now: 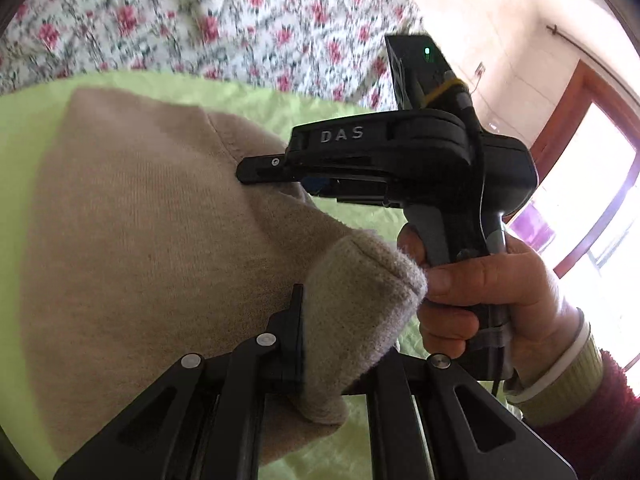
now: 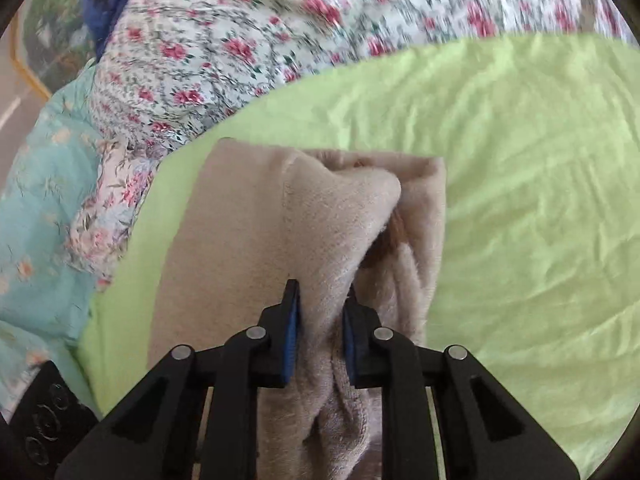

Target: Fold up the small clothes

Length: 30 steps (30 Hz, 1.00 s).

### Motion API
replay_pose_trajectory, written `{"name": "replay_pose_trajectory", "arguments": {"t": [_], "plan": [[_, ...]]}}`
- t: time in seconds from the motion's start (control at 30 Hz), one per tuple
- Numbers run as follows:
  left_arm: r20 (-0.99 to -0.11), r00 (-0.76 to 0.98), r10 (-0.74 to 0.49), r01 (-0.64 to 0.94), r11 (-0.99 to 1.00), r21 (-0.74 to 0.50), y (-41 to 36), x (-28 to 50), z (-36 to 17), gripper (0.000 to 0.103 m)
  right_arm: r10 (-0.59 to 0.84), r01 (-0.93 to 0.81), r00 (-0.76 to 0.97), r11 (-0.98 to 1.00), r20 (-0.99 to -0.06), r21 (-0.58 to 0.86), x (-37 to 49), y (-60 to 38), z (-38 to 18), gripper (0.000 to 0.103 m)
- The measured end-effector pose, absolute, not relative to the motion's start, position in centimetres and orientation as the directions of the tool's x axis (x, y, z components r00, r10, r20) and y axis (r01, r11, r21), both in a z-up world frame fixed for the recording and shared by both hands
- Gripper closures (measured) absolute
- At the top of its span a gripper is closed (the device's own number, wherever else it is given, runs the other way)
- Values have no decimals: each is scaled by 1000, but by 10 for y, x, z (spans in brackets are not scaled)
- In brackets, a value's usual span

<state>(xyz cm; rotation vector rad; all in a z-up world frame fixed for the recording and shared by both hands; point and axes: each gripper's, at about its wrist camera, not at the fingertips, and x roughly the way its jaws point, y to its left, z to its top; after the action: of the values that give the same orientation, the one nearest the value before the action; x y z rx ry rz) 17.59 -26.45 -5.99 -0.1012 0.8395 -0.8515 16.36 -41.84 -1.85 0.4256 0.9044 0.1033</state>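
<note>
The left hand-held gripper [image 1: 340,344] shows only one finger clearly; the other is buried under a fold of the beige garment [image 1: 132,240], which it holds pinched. The right hand-held gripper [image 2: 320,320] is closed narrowly on a bunched, fleecy fold of the same garment [image 2: 248,220], blue pads pressing the cloth from both sides. Seen from the left wrist, the right hand-held gripper [image 1: 256,170] lies flat against the garment's upper edge, gripped by the person's hand [image 1: 480,292]. One garment, lying on a green sheet [image 2: 520,200]; what kind of garment it is cannot be made out. Open sheet spreads wide to the right. A floral quilt [image 2: 240,40], blurred, borders the sheet's far edge.
</note>
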Motion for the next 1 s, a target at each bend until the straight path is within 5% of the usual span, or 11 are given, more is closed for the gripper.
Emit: {"name": "replay_pose_trajectory", "arguments": {"t": [0.2, 0.37, 0.5, 0.73, 0.87, 1.0], "plan": [[-563, 385, -731, 661, 644, -385, -276, 172, -49, 96, 161, 73, 675, 957, -720, 282, 160, -422, -3, 84], [-649, 322, -689, 646, 661, -382, -290, 181, -84, 94, 144, 123, 616, 953, -775, 276, 160, -434, -39, 83], [-654, 307, -691, 634, 661, -400, -280, 178, -82, 89, 141, 145, 626, 945, -767, 293, 152, -438, -35, 70], [-613, 349, -709, 613, 668, -423, -217, 153, -43, 37, 191, 174, 643, 907, -742, 385, 115, -445, -24, 37], [-605, 432, -669, 526, 732, -433, -169, 170, -34, 24, 266, 194, 633, 855, -727, 482, 107, -452, -32, 36], [-635, 439, -635, 426, 770, -475, -145, 218, -49, 22, 314, 207, 615, 821, -723, 532, 113, -456, -46, 35]]}}
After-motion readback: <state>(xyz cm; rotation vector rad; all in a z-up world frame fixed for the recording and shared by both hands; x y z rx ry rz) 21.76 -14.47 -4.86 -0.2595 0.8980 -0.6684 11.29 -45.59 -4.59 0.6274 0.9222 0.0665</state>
